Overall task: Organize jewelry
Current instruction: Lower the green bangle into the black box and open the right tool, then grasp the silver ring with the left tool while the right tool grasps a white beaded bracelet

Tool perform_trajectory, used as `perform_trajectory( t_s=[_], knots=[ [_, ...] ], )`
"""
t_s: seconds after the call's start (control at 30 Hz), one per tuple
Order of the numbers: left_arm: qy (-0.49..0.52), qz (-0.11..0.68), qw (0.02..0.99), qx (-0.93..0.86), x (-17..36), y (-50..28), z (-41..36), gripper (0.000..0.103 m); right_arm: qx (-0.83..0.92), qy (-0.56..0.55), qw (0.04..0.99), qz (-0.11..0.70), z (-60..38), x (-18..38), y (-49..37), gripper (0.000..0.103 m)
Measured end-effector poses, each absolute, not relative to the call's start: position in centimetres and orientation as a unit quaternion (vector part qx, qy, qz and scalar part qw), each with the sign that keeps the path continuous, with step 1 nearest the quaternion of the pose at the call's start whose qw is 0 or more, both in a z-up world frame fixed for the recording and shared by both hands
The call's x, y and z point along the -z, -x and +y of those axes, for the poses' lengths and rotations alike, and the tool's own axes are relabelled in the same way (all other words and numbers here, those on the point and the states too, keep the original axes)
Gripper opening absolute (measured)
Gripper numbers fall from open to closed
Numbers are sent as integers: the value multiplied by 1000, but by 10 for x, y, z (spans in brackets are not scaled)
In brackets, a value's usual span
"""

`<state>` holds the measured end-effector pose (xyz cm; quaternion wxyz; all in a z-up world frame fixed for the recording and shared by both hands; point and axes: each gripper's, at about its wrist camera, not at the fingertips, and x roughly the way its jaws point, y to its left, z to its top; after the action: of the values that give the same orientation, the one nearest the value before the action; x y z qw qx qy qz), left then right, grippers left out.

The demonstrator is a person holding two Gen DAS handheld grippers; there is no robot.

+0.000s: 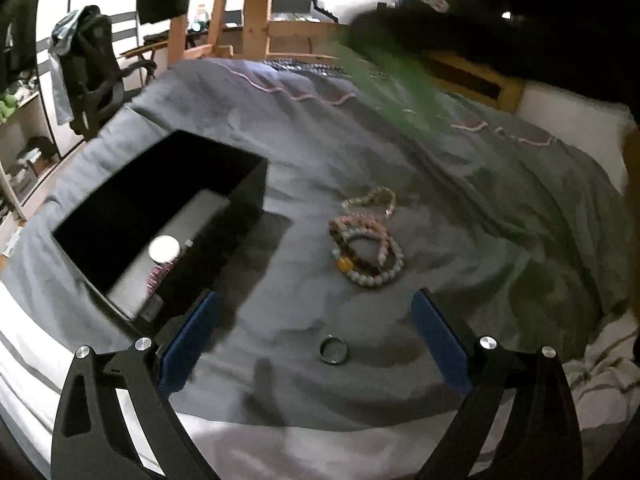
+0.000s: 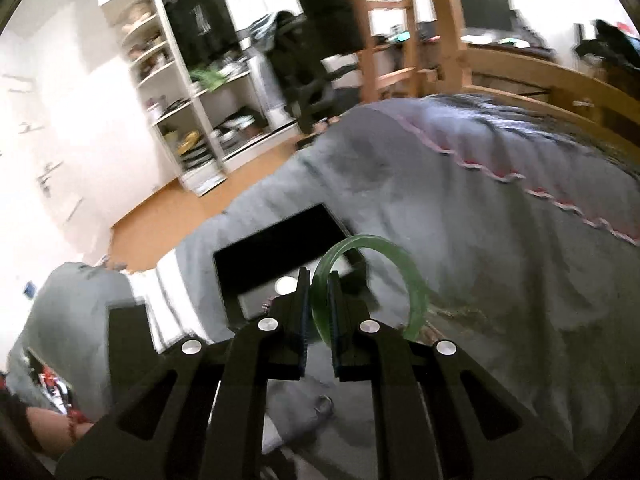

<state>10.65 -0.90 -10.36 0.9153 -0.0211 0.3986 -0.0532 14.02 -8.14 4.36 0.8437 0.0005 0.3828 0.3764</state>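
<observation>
A black open box (image 1: 160, 208) sits on the grey bedspread at the left, with a round silvery item (image 1: 164, 249) and a beaded piece (image 1: 158, 276) inside. A pile of bead bracelets (image 1: 366, 236) lies on the cover right of the box. A dark ring (image 1: 334, 351) lies between the fingers of my left gripper (image 1: 316, 312), which is open and empty. My right gripper (image 2: 320, 280) is shut on a green bangle (image 2: 414, 276), held above the bed near the box (image 2: 280, 256). It shows as a green blur (image 1: 384, 80) in the left wrist view.
The bed's wooden frame (image 1: 472, 76) and a ladder (image 1: 216, 8) stand at the far side. An office chair (image 1: 92, 68) and open shelves (image 2: 188, 108) are to the left, past the bed's edge. A white pillow (image 1: 572, 128) lies at the right.
</observation>
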Motion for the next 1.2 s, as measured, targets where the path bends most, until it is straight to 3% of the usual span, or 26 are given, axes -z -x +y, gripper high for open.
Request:
perform_trajectory(
  t_s=[0.17, 0.23, 0.27, 0.3, 0.4, 0.53, 0.73, 0.8, 0.97, 1.07, 1.2],
  knots=[
    [19, 417, 906, 65, 115, -108, -17, 95, -443, -2, 797, 410, -31, -43, -168, 12],
    [19, 423, 903, 69, 119, -110, -18, 95, -439, -20, 798, 413, -25, -42, -175, 39],
    [23, 427, 901, 70, 120, -111, -17, 95, -425, -31, 808, 407, -29, -43, -177, 72],
    [31, 431, 899, 71, 122, -112, -14, 95, -410, -37, 821, 395, -35, -43, -176, 82],
    [40, 439, 895, 72, 124, -115, -12, 93, -371, -44, 840, 392, -62, -37, -174, 82],
    [33, 453, 887, 80, 130, -119, -18, 70, -270, -13, 871, 411, -107, -15, -175, 82],
    [23, 460, 884, 82, 134, -121, -22, 68, -217, 5, 865, 452, -135, 31, -163, 82],
    [26, 463, 882, 82, 135, -122, -21, 60, -215, 10, 864, 455, -135, 40, -157, 80],
    [36, 474, 876, 81, 139, -125, -18, 51, -214, 14, 862, 459, -139, 61, -150, 65],
    [41, 483, 870, 88, 143, -126, -18, 33, -217, 12, 857, 468, -140, 74, -146, 51],
    [41, 491, 866, 90, 146, -127, -18, 24, -211, 11, 852, 479, -138, 98, -148, 50]
  ],
)
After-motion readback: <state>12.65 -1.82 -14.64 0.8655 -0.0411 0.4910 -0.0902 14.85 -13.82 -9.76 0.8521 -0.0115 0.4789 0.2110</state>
